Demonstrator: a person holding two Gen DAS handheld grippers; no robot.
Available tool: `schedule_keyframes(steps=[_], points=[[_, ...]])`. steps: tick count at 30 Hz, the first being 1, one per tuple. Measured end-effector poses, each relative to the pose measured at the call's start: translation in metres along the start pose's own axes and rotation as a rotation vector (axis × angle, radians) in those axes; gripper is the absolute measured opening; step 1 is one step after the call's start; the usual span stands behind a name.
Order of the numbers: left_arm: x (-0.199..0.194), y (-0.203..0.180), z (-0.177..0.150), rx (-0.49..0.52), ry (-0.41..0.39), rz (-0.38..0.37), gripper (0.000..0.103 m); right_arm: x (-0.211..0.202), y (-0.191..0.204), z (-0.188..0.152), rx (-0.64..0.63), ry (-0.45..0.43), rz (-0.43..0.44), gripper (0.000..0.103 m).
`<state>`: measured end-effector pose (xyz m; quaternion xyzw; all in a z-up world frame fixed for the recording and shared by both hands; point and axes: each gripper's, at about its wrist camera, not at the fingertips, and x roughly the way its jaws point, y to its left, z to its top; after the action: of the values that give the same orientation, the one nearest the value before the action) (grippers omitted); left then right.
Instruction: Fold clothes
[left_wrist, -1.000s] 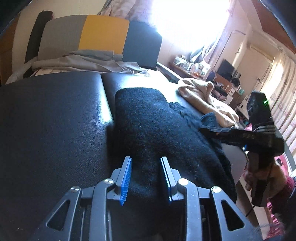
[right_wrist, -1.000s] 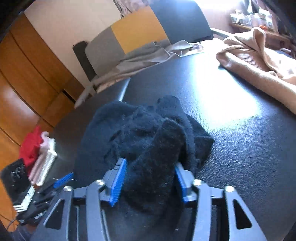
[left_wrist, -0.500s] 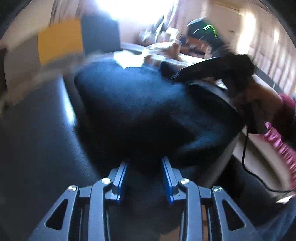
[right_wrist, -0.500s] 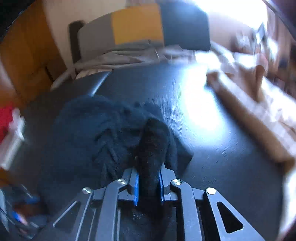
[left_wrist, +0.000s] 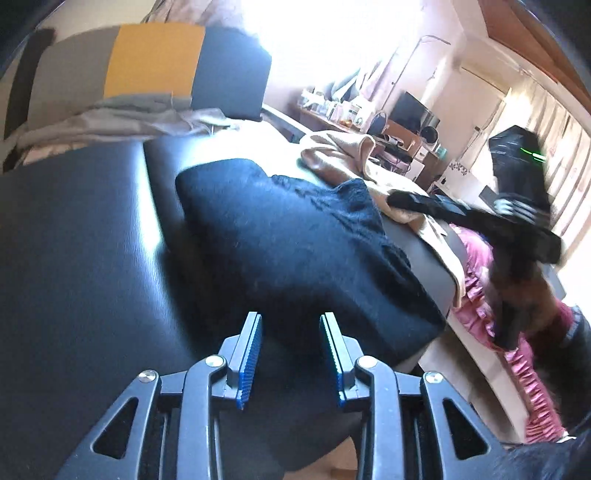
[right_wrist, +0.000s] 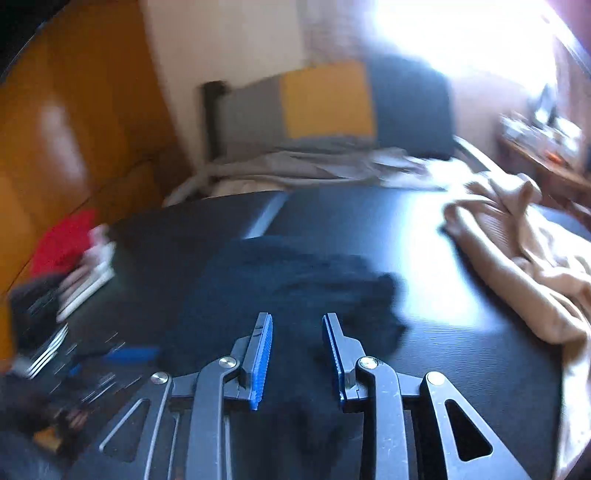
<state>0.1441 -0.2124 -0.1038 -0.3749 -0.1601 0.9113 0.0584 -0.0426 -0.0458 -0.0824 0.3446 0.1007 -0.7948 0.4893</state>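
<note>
Black knit garment (left_wrist: 295, 251): dark fuzzy piece lying on the black padded surface (left_wrist: 74, 258), folded into a thick oblong; near edge close to the surface's front lip.
Long axis: in the left wrist view it runs from just ahead of the jaws away toward the far end, where a rounded folded end shows; a looser ragged edge trails off on the right side.
Left gripper (left_wrist: 291, 354): jaws part open, blue pads clear on both sides; nothing pinched. Garment's near edge lies just beyond the tips, slightly right of centre. Whether fabric touches the pads: cannot tell.
Right gripper (right_wrist: 297, 356): jaws opening, a gap between the pads; dark fabric sits below and ahead of them but is not pressed between them, so released, by my reading. View is motion-blurred.
Right gripper from the left view (left_wrist: 461, 218): held up off the surface at the garment's right side, above a tan garment (left_wrist: 354, 162).
Garment in right view (right_wrist: 288, 291): spread straight ahead of the jaws, rumpled corner to the right.
Nearer hand: left, judged by the edge sitting just off its tips.
Next move (judgement): a fresh pinch on the near edge, pulled along the long axis, would tidy the fold.
Other cloth: grey garment (left_wrist: 122, 118) at the far end, well apart.
</note>
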Motion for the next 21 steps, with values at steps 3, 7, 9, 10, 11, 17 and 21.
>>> schedule_keyframes(steps=[3, 7, 9, 10, 11, 17, 21], points=[[0.018, -0.009, -0.005, 0.057, 0.086, 0.044, 0.033, 0.008, 0.027, -0.018, -0.089, 0.082, 0.031, 0.029], [0.033, -0.016, -0.018, 0.136, 0.142, 0.106, 0.033, 0.036, 0.015, -0.059, -0.082, 0.251, -0.073, 0.023], [0.034, -0.012, -0.014, 0.110, 0.156, 0.085, 0.033, 0.034, 0.003, -0.074, -0.046, 0.208, -0.067, 0.023], [0.030, -0.008, -0.008, 0.081, 0.143, 0.060, 0.033, 0.034, 0.001, -0.076, -0.028, 0.191, -0.058, 0.023], [0.024, -0.003, 0.000, 0.048, 0.123, 0.031, 0.033, 0.034, -0.001, -0.078, -0.010, 0.173, -0.049, 0.023], [0.011, 0.034, 0.078, -0.008, -0.032, 0.005, 0.033, 0.038, -0.011, -0.083, 0.063, 0.104, -0.001, 0.023], [0.045, 0.048, 0.121, 0.027, -0.005, -0.028, 0.033, 0.035, -0.013, -0.089, 0.095, 0.086, 0.026, 0.023]])
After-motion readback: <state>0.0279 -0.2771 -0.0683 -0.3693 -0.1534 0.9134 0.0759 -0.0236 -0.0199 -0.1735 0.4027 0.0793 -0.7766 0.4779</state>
